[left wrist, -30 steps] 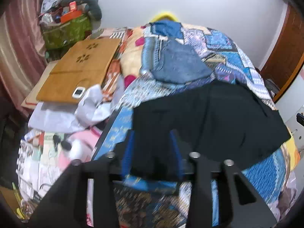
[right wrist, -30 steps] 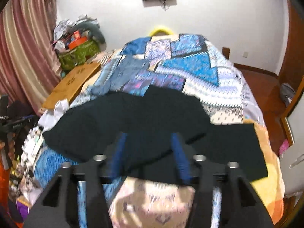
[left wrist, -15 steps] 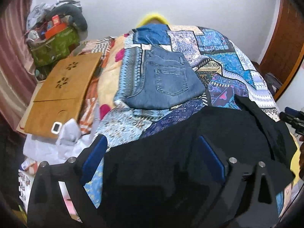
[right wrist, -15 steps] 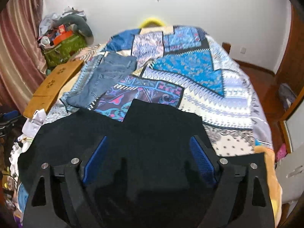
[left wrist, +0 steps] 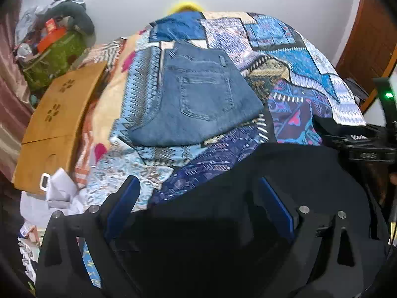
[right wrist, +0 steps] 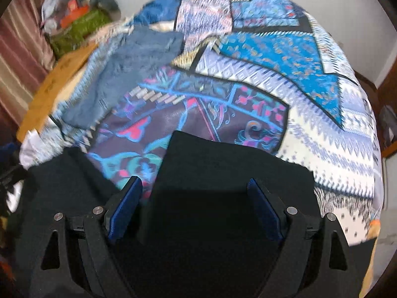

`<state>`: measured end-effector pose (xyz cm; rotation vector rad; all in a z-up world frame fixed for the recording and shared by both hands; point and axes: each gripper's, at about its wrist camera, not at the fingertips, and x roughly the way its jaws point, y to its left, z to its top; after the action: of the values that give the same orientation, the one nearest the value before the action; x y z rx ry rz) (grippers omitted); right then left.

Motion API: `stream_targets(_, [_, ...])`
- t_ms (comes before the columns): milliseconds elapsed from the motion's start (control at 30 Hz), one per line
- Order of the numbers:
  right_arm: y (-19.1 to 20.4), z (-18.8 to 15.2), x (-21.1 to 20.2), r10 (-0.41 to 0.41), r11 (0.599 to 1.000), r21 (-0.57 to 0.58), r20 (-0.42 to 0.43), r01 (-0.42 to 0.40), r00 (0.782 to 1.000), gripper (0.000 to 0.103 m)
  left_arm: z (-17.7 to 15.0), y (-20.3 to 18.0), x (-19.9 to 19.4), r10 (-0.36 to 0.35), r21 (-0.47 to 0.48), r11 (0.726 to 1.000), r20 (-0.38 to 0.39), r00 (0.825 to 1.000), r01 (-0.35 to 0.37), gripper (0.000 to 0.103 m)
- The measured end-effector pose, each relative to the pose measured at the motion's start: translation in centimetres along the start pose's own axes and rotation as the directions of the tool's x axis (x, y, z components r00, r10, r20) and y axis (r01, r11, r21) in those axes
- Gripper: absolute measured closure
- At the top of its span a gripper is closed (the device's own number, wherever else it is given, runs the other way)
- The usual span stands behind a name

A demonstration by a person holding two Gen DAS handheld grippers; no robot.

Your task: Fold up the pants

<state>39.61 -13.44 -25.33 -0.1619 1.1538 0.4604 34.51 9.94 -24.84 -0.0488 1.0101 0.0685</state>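
Black fabric pants (left wrist: 285, 173) lie spread on the near part of a bed covered by a blue, purple and white patchwork quilt (right wrist: 285, 57). The left gripper (left wrist: 198, 198) hangs over the pants with its jaws wide apart, blue pads clear of the cloth. The right gripper (right wrist: 193, 196) hangs likewise over a folded black edge, jaws wide apart, gripping nothing. A folded pair of blue denim jeans (left wrist: 198, 96) rests farther up the quilt, back pocket upward. A wooden lap desk with flower cut-outs (left wrist: 54, 114) lies at the left. No legible writing or brand is visible; right view blurred.
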Motion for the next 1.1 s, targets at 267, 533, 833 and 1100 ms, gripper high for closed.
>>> stream_targets(267, [-2.2,-0.2,-0.1,0.058,0.995,0.085,0.026,-0.06,0.998,0.079,-0.8,-1.7,0.4,-0.014,0.054,0.998,-0.033,0.999,0.016,0.006])
stream_targets(533, [-5.4,-1.4,-5.1,0.052,0.984,0.161,0.138,-0.074,0.989,0.094,-2.2,-4.2,-1.8,-0.017,0.1,0.995,-0.049,0.999,0.022,0.006])
stream_targets(833, [-14.2,-4.2,-17.7,-0.041,0.961,0.27,0.355,-0.06,0.934,0.094,-3.6,-10.0,-4.5,-0.004,0.214,0.977,-0.064,0.998,0.018,0.006])
stream_targets(1100, [-17.8,-9.5,-21.9,-0.075,0.962,0.27,0.406,-0.041,0.911,0.094,-5.4,-15.0,-5.4,0.02,0.28,0.96,-0.097,0.995,0.008,0.006])
